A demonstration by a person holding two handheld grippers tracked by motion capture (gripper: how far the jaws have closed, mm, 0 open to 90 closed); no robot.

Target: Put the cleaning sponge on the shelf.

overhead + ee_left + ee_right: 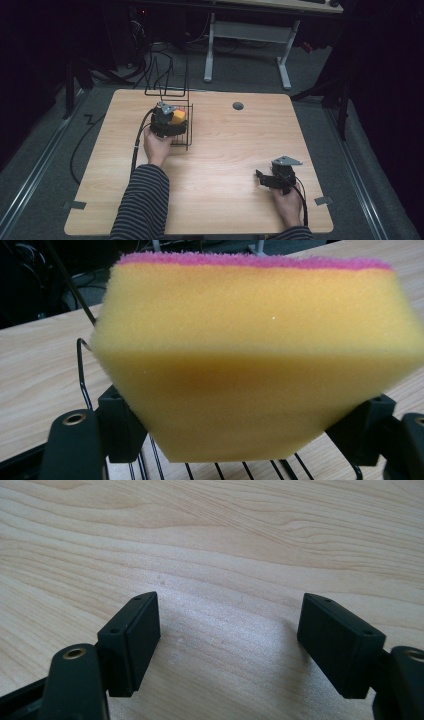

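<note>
here, the left tool [172,120] pinches a yellow sponge [255,360] with a pink top, its jaws pressed into the foam from both sides, holding it over a black wire rack [182,127] at the far left of the desk [225,150]. rack wires run just beneath the sponge in the left gripper view. well apart, near the desk's front right corner, the right tool [227,640] rests low over bare wood, jaws spread, nothing between them.

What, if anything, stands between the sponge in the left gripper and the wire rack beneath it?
Nothing visible does. The left gripper is shut on the sponge, which hangs right over the wire rack; its bars show bare just beneath the sponge.
</note>
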